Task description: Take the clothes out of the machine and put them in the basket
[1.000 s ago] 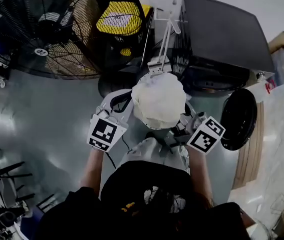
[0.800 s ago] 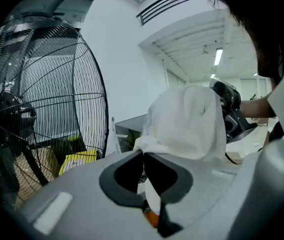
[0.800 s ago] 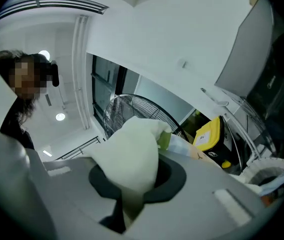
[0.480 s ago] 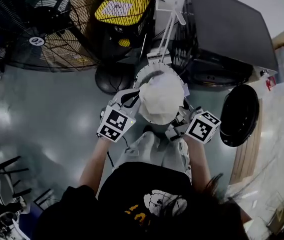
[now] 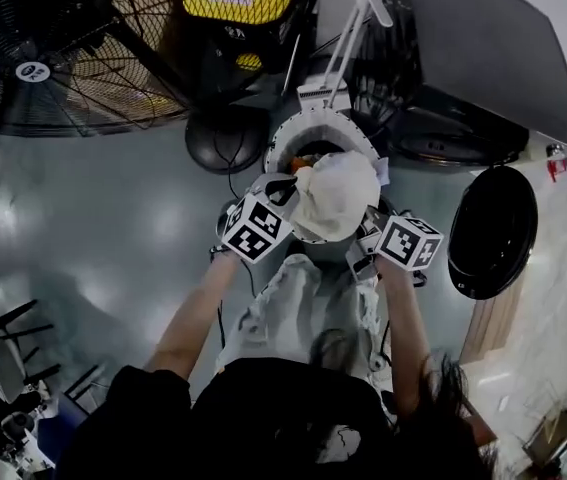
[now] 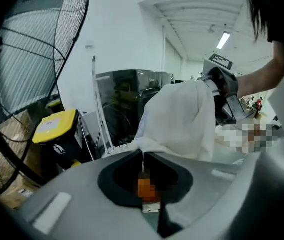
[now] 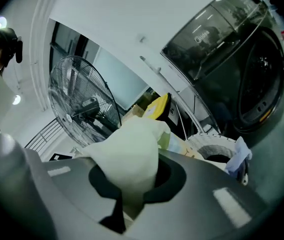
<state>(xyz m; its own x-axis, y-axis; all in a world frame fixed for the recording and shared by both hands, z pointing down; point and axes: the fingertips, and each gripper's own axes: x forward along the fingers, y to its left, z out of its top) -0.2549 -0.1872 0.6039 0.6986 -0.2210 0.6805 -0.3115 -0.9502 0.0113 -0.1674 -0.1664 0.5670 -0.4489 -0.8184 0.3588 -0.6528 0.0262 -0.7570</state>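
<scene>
Machine point(image 5: 483, 58) stands dark at the upper right of the head view, with its round door point(image 5: 491, 233) swung open beside your right arm. Large floor fan point(image 5: 53, 48) occupies the upper left, well apart from the work. The white perforated basket point(image 5: 285, 136) sits on the floor between the two, directly ahead of you, with something orange already inside.

You hold one white garment point(image 5: 338, 193) between both tools, bunched over the near rim of the basket rather than over its middle. The left tool point(image 6: 144, 161) has its jaws nearly together on a thin edge of the cloth. The right tool point(image 7: 131, 194) is clamped on a thicker fold that fills the gap between its jaws. A small bluish cloth point(image 7: 239, 156) hangs on the basket's rim at your right side.

Findings, in my judgement:
- The load is not yet fully over the opening. Letting go here would likely leave it draped on the near rim or slid to the floor.
- The left hold is slight. A tug from the right side could pull that edge free and swing the whole weight onto one tool.
- The bluish cloth sits loosely. A brush from the garment or the right tool could knock it outside the basket.
- The basket looks light. Pressing on its rim may tip or shift it.
</scene>
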